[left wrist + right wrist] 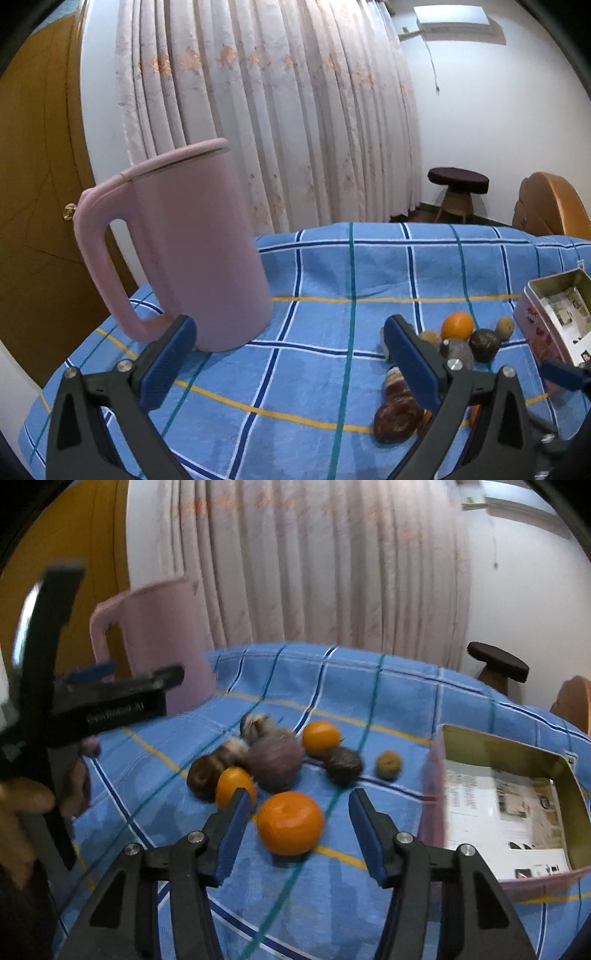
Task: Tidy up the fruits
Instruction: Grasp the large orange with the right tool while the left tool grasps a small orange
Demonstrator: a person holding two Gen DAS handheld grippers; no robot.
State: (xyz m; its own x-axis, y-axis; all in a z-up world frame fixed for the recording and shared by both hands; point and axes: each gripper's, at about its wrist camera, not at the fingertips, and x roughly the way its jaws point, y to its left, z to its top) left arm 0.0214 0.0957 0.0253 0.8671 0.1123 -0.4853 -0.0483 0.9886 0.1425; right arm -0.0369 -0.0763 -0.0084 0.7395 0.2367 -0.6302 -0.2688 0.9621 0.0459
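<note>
Right-wrist view smeared — fruit pile (266, 757) blurs together; tin box (561, 771) cut off at the edge

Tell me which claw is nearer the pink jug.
Left. The left claw is open right beside the pink jug; the right claw is over by the nearest orange, farther off.

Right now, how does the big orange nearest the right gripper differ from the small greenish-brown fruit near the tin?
The big orange is bright orange; the small greenish-brown fruit is dull olive. The orange is clearly the larger. The orange lies just ahead of the right gripper, in line with the gap between its open fingers; the small fruit lies farther back, apart from the cluster, close to the tin. Both are roundish and rest on the blue checked cloth.
</note>
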